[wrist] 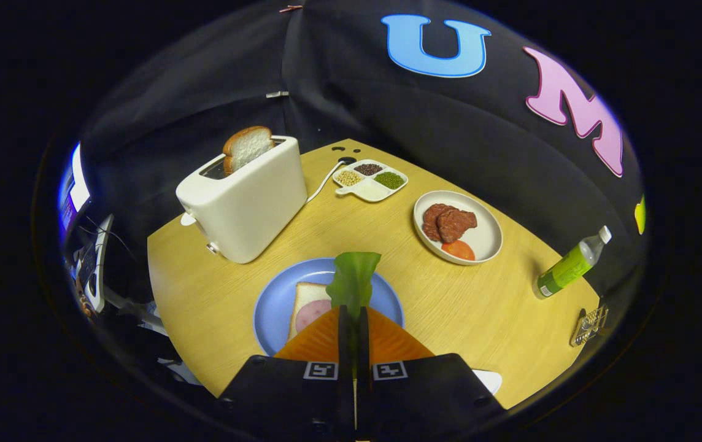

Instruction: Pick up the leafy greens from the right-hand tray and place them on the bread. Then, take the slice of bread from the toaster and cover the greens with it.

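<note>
- Gripping the greens (354, 279), the gripper (354, 316) has its fingers pressed together on the leaf's lower end, and the leaf stands up just ahead of the fingertips.
- The leaf hangs above the blue plate (277, 294), over the far edge of the bread (307, 296) lying there.
- That bread carries a pink round slice (313, 314), partly hidden behind the fingers.
- The plate sits on the wooden table (216, 307), just ahead of the gripper.
- A white toaster (246, 202) stands beyond the plate to the left, with a second slice (246, 147) sticking up from its slot.
- Its cord (326, 178) runs toward the back of the table.
- A divided dish (370, 180) with beans and grains lies beyond the plate, near the toaster.
- A white plate (486, 236) to the right holds brown meat pieces (449, 222) and a tomato slice (458, 249).
- A green bottle (569, 265) lies tilted near the table's right edge.
</note>
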A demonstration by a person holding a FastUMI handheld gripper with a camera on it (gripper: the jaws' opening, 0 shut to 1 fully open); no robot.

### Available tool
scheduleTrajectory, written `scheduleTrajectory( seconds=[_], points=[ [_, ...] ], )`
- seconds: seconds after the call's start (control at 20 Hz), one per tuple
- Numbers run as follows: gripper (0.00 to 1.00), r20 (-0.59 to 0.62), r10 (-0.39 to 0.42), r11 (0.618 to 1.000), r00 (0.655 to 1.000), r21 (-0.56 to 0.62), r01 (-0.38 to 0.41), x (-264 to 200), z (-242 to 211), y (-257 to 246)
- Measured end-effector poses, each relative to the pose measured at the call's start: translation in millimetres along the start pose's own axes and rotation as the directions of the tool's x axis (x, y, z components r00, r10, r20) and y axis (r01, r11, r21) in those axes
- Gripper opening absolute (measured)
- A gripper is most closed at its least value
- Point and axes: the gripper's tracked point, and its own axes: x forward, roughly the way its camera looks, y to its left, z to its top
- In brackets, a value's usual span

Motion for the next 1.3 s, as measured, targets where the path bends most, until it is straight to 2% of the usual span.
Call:
scheduleTrajectory(
  seconds=[0.35, 0.55, 0.8, 0.85, 0.9, 1.0, 1.1, 1.25, 1.3],
  points=[
    [0.11, -0.051, -0.021, 0.999, 0.998, 0.032, 0.022, 36.6, -10.6, 18.7],
    [0.18, -0.068, -0.042, 0.999, 0.997, 0.028, 0.044, 48.0, -12.4, 23.3],
    [0.43, -0.083, -0.05, 0.999, 0.995, 0.011, 0.051, 56.9, -14.4, 35.0],
    [0.43, -0.09, -0.047, 0.999, 0.995, 0.009, 0.048, 58.4, -16.2, 37.5],
    [0.5, -0.098, -0.055, 0.998, 0.994, 0.005, 0.056, 59.9, -18.8, 37.5],
    [0.48, -0.114, -0.062, 0.998, 0.992, 0.009, 0.063, 62.5, -25.2, 39.1],
    [0.58, -0.127, -0.068, 0.997, 0.99, 0.014, 0.07, 62.4, -30.2, 37.1],
    [0.64, -0.123, -0.084, 0.996, 0.989, 0.021, 0.088, 60.1, -30.9, 33.4],
    [0.71, -0.106, -0.091, 0.995, 0.99, 0.027, 0.094, 56.4, -27.2, 31.9]
  ],
)
